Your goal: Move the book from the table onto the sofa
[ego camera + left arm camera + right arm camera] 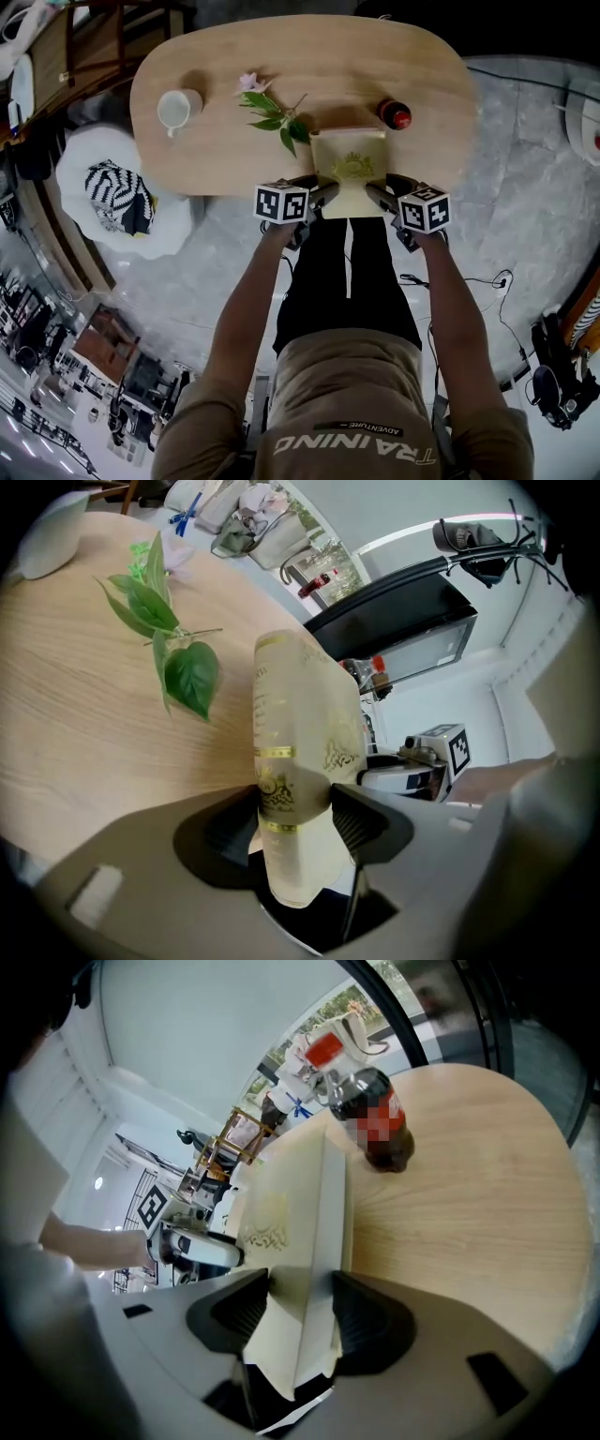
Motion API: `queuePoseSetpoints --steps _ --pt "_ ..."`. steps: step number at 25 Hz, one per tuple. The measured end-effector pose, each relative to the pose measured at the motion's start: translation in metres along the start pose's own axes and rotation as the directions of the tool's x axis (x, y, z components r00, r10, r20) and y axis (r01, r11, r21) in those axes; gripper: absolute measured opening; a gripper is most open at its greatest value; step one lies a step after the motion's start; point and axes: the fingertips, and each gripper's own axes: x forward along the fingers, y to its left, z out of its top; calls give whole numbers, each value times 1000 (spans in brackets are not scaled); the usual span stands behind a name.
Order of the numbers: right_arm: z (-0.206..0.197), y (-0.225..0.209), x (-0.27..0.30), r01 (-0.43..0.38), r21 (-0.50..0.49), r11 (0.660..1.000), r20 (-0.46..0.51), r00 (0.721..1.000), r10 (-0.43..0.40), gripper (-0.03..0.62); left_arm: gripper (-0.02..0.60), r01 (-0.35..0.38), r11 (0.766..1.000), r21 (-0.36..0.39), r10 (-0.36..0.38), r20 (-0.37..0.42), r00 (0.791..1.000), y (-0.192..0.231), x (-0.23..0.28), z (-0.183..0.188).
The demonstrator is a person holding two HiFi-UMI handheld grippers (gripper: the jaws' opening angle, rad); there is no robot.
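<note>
A cream book [351, 169] with a gold emblem sticks out over the near edge of the oval wooden table [216, 103]. My left gripper [319, 194] is shut on its left edge, my right gripper [377, 195] on its right edge. In the left gripper view the book [305, 752] stands pinched between the dark pads [361, 822] of the left gripper [293, 819]. In the right gripper view the book [300, 1241] is clamped on its edge by the right gripper [300, 1321], and the left gripper [187, 1241] shows beyond. No sofa is visible.
On the table lie a leafy sprig with a pink flower [270, 111], a white cup [177, 108] at the left and a dark cola bottle [395, 114] just beyond the book's right corner. A white seat with a striped cushion [117, 192] stands at the left. Cables [469, 281] cross the marble floor.
</note>
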Motion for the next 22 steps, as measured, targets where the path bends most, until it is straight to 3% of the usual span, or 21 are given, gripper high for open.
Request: queuePoseSetpoints --steps 4,15,22 --pt "3 18 -13 -3 -28 1000 0 1000 3 215 249 -14 1000 28 13 10 1000 -14 -18 -3" --pt "36 74 -71 14 -160 987 92 996 1 215 249 -21 995 101 7 138 990 -77 -72 13" --pt "78 112 -110 48 -302 952 151 988 -2 215 247 -33 986 166 -6 230 973 -118 -110 40"
